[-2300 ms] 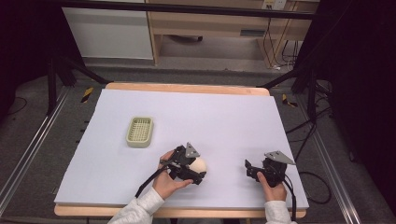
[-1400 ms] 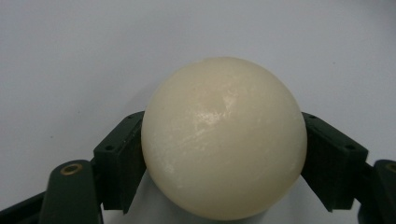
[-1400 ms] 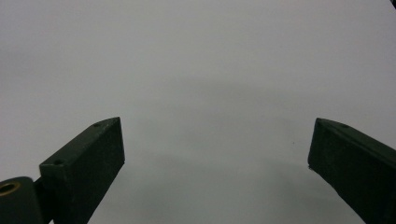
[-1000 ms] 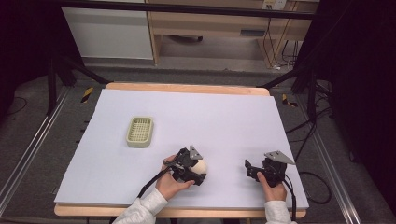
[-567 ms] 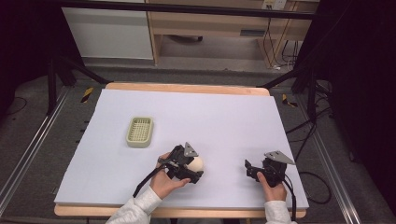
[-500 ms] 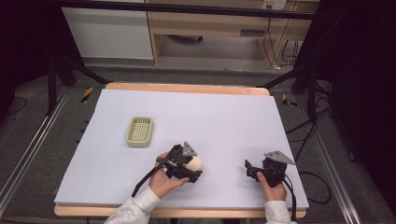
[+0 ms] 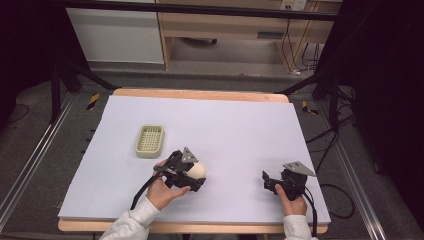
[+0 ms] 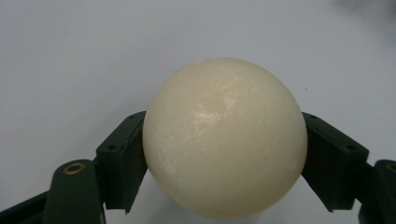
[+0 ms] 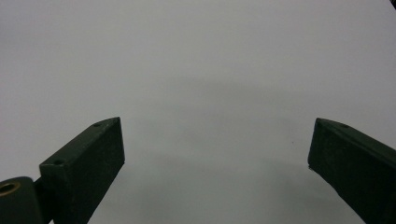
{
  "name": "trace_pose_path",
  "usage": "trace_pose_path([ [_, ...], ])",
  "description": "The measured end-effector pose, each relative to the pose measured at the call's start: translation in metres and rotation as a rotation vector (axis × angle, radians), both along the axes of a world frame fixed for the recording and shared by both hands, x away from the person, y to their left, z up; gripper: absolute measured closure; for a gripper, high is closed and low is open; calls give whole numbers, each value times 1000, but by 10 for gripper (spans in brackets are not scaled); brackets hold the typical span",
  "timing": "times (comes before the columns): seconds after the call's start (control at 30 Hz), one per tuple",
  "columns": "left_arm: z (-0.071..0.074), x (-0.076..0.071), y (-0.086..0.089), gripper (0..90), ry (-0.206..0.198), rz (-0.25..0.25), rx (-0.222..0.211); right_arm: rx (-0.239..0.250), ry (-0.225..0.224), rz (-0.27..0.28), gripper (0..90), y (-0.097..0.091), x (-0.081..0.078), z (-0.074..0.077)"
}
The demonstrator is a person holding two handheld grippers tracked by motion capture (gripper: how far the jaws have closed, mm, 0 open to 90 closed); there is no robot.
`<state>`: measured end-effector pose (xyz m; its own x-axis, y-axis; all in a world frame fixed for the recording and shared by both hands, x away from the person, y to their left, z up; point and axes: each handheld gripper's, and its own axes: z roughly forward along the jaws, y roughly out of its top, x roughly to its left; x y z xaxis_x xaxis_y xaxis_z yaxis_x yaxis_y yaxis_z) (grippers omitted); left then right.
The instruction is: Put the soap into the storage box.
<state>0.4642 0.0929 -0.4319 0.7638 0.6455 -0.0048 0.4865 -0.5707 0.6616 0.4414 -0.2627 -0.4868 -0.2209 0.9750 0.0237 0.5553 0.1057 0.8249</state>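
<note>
- The cream ball (image 8: 225, 137) sits clamped between the left gripper (image 7: 186, 174)'s two black jaws, which stand about half apart and press on its sides.
- It is smooth, round and slightly glossy, with faint pale scuffs.
- The right gripper (image 9: 217, 154), well apart to the right of the ball, holds nothing, its jaws spread wide over the bare white table sheet (image 7: 240, 125).
- A pale green ribbed tray (image 7: 150, 141) lies near the left gripper, up and to its left.

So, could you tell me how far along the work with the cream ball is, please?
Done: the left claw is shut on the cream ball, pads pressing on both its sides. In hand: carrying it above the white table. Left, probably: setting it in the green basket, which has nothing in it. The right claw rests open.
</note>
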Motion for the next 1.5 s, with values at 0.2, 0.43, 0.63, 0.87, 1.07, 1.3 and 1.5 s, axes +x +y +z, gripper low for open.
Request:
trace_pose_path([
  [0.2, 5, 2, 19, 234, -7, 32, -9, 8, -3, -7, 41, -1, 0, 0],
  [0.43, 7, 7, 37, 234, -11, 65, -5, 6, -2, -4, 41, 0, 0, 0],
  [0.63, 11, 10, 48, 234, -17, 92, -12, 5, -3, -5, 42, 0, 0, 0],
  [0.87, 14, 17, 61, 234, -17, 126, -21, 6, -2, -3, 41, 0, 0, 0],
  [1.07, 16, 24, 71, 234, -21, 167, -30, 6, -3, -4, 42, 0, 0, 0],
  [1.3, 17, 32, 82, 234, -26, 200, -25, 7, -1, -2, 42, 0, 0, 0],
  [1.5, 19, 38, 89, 234, -31, 226, -31, 8, 1, -1, 42, 0, 0, 0],
])
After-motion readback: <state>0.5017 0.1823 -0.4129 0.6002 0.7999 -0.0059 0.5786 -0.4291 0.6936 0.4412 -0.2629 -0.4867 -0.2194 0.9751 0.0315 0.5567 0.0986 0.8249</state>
